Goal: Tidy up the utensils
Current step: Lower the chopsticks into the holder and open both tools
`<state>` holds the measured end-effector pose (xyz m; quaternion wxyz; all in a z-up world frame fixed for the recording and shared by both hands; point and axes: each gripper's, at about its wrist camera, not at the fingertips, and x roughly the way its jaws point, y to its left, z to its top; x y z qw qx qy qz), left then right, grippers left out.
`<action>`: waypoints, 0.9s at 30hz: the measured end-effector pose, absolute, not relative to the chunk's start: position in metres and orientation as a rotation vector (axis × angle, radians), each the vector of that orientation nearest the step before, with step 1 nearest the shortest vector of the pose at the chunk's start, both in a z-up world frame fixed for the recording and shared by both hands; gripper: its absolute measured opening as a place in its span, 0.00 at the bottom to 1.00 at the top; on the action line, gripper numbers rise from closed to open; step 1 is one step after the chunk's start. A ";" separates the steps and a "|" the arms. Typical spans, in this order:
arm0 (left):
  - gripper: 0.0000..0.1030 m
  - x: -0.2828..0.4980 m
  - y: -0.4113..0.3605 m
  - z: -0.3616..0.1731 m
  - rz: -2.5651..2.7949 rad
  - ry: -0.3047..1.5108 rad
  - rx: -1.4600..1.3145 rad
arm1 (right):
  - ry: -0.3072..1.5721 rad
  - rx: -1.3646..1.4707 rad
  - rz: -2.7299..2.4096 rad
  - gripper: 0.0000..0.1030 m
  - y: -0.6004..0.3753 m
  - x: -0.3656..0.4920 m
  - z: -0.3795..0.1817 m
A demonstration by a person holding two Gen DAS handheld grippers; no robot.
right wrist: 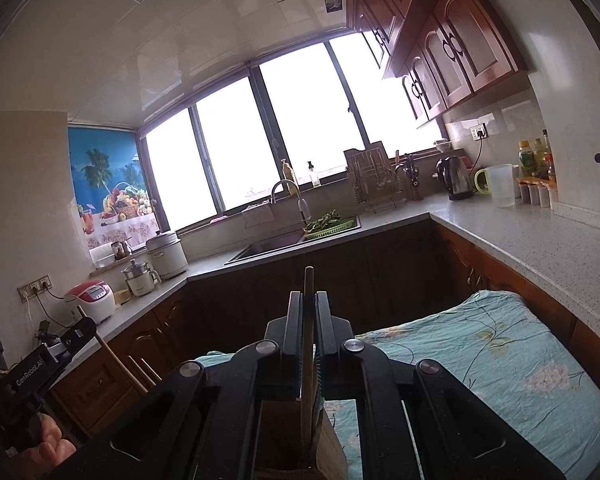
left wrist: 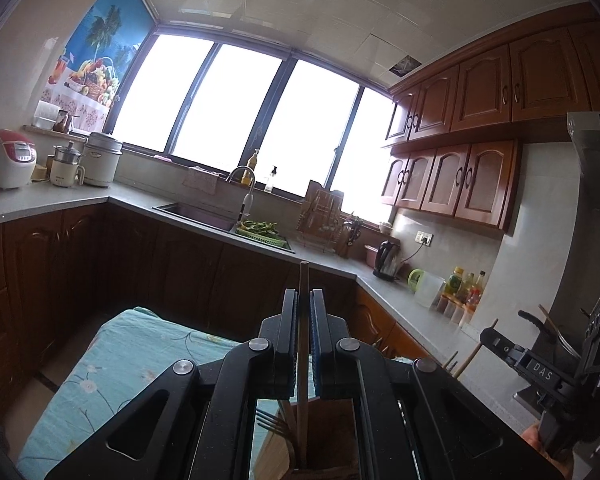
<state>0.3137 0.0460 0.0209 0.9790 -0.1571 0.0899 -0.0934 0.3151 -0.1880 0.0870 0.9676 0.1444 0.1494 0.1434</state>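
Observation:
My left gripper (left wrist: 304, 296) is shut on a wooden chopstick (left wrist: 303, 276) that stands upright between its pads, its lower end in a wooden utensil holder (left wrist: 332, 420) below the jaws. A metal fork (left wrist: 274, 424) stands in that holder too. My right gripper (right wrist: 309, 298) is shut on another wooden chopstick (right wrist: 309, 280), upright, its lower end in the same wooden holder (right wrist: 328, 440). Each gripper shows at the edge of the other's view, the right one (left wrist: 540, 364) and the left one (right wrist: 48, 356), with more wooden sticks beside them.
The holder stands on a table with a light blue flowered cloth (left wrist: 112, 364), also in the right wrist view (right wrist: 500, 352). Grey counters (right wrist: 540, 240) run around the kitchen with a sink (left wrist: 196, 214), kettle (right wrist: 454, 178), rice cooker (left wrist: 10, 164) and bottles.

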 end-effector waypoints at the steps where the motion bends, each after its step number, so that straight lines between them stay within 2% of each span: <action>1: 0.03 0.316 0.044 0.017 -0.189 0.190 -0.317 | 0.315 0.292 0.292 0.05 -0.187 0.316 0.083; 10: 0.04 0.326 0.043 0.016 -0.211 0.308 -0.290 | 0.443 0.280 0.327 0.05 -0.183 0.329 0.058; 22: 0.04 0.335 0.066 0.035 -0.211 0.342 -0.309 | 0.483 0.292 0.328 0.06 -0.184 0.333 0.060; 25: 0.05 0.336 0.070 0.037 -0.209 0.358 -0.319 | 0.481 0.307 0.331 0.13 -0.187 0.331 0.062; 26: 0.10 0.334 0.072 0.039 -0.205 0.357 -0.325 | 0.472 0.314 0.332 0.27 -0.189 0.329 0.063; 27: 0.15 0.330 0.073 0.037 -0.199 0.351 -0.330 | 0.459 0.319 0.330 0.51 -0.191 0.325 0.065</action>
